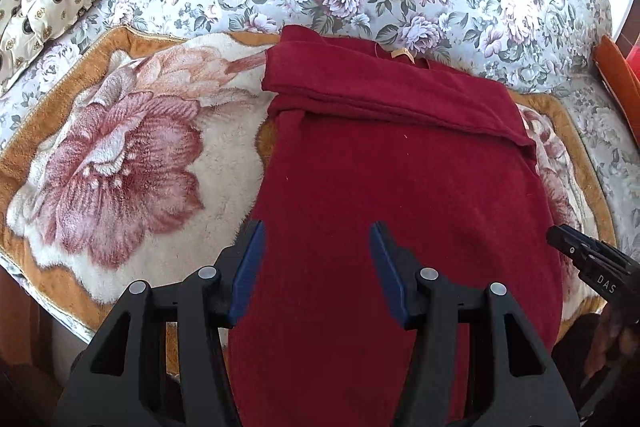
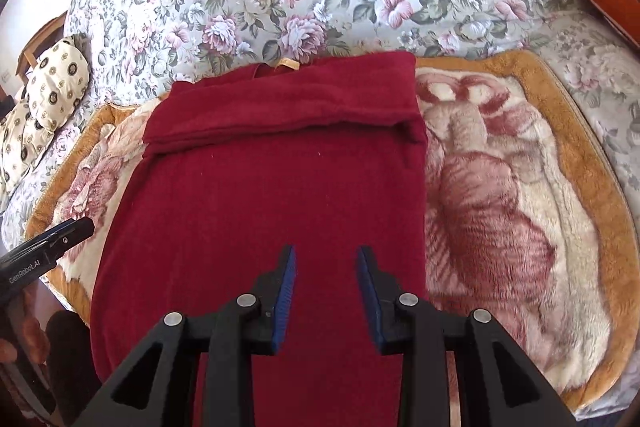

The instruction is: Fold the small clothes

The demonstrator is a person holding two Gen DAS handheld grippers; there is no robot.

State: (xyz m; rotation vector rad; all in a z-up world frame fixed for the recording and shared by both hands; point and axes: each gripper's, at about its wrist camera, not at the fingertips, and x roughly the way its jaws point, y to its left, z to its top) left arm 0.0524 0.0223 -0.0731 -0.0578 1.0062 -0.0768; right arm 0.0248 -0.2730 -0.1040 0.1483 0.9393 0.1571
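From the left wrist, a fuzzy dark-red garment [image 1: 400,179] lies flat on a plush rose-patterned blanket [image 1: 120,163] — its far end folded over in a band. The left gripper [image 1: 316,259] hovers above it, angled down, blue pads apart, nothing between them.

From the right wrist, the right gripper [image 2: 326,281] hangs over the same cloth — 2 pads narrowly apart, empty.
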